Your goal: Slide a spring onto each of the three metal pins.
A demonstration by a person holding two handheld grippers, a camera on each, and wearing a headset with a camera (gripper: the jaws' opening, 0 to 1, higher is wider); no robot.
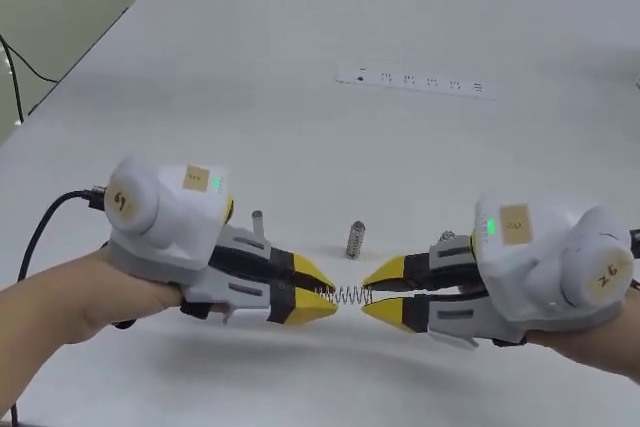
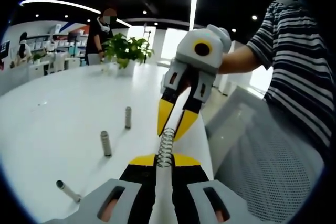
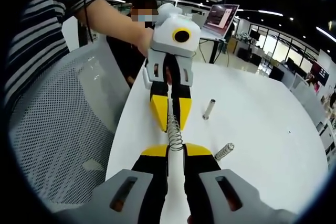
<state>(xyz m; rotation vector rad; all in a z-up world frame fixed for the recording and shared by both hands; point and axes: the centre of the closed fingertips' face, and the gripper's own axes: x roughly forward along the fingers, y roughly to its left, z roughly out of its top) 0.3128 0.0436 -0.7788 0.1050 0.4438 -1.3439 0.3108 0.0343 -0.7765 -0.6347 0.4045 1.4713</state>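
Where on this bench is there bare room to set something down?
Wide bare table lies between the power strip and the pins, and beyond the strip. Crowded: the near side, where left tongs and right tongs meet on the spring.

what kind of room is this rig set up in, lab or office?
Probably an open-plan office or demo space: a wide white table with a power strip, a mesh office chair, a laptop and a potted plant farther back.

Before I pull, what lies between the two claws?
A spring spans tip to tip between the left claw and right claw, each shut on one end; the head view shows it best.
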